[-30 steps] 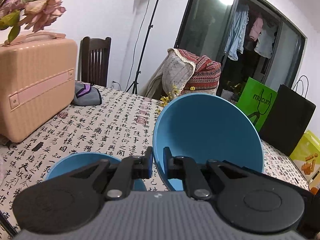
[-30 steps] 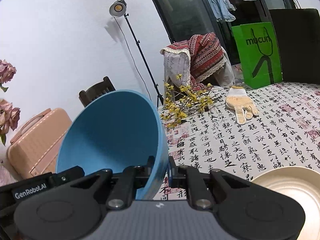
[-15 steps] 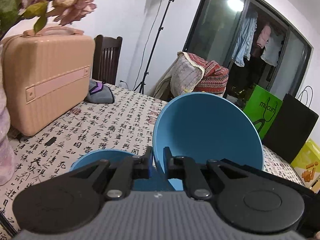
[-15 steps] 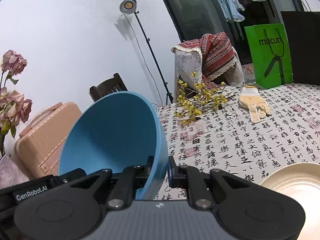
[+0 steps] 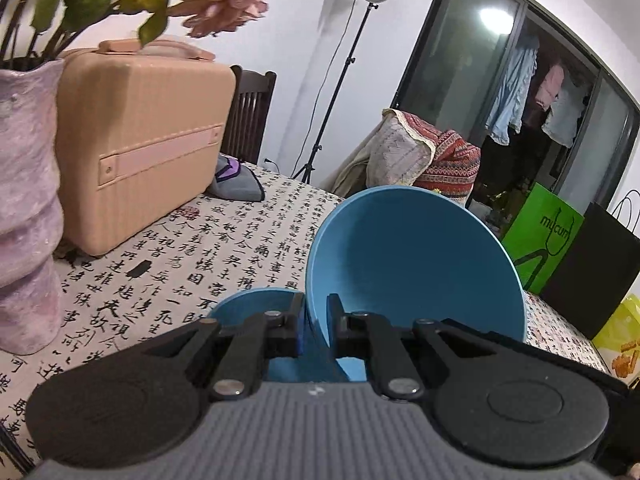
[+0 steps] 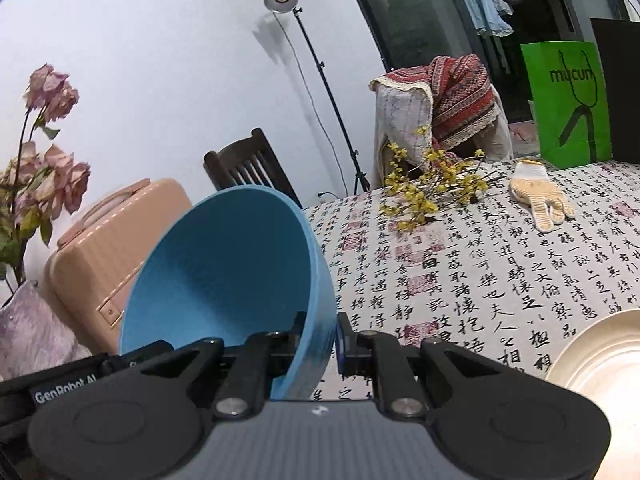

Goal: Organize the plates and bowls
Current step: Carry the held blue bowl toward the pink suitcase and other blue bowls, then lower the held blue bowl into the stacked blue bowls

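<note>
A large blue bowl [image 5: 416,264] hangs tilted above the table, held by both grippers on opposite sides of its rim. My left gripper [image 5: 316,320] is shut on the rim's left side. My right gripper [image 6: 332,340] is shut on the right side of the same bowl [image 6: 224,272]. A second, smaller blue bowl [image 5: 248,308] sits on the patterned tablecloth [image 5: 192,264] just beneath and left of the held one, partly hidden by my left fingers. A cream plate [image 6: 600,360] lies on the table at the lower right of the right wrist view.
A pink suitcase [image 5: 140,148] and a lilac vase [image 5: 24,220] of faded flowers stand at the left. A grey pouch [image 5: 236,184] lies behind them. Yellow flower sprigs [image 6: 432,188], a knit glove [image 6: 536,196] and a green bag [image 6: 568,104] sit at the far right.
Both grippers have carried the blue bowl leftward toward the vase and suitcase. The small bowl on the table now sits closer under the held bowl's left rim.
</note>
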The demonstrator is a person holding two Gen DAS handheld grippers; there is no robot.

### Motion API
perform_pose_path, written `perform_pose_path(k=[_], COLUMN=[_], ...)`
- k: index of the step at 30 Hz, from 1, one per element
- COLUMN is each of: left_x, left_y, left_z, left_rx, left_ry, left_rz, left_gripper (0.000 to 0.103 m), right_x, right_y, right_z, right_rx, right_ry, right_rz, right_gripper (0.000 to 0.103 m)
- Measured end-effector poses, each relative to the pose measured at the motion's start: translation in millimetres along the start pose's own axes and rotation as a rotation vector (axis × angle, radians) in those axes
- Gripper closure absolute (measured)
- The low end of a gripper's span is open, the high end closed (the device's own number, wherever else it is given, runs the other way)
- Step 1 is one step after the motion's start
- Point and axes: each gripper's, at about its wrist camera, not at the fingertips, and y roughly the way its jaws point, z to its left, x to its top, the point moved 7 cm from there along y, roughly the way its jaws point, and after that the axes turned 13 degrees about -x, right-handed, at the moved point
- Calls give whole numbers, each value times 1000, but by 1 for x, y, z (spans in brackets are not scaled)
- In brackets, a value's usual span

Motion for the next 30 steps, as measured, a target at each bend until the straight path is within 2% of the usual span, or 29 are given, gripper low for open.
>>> perform_pose_path(k=[7,30], left_x=[-1,-13], left_y=[-6,-12], left_z=[14,38], left_rx=[26,81], left_ry=[-8,-32], left_rz=[-13,22], left_gripper=[92,93], right_x=[-6,-25], right_y=[4,16], right_z=[14,39], right_rx=[20,24], right_ry=[-24,-120], right_rz=[12,41], right_gripper=[90,90])
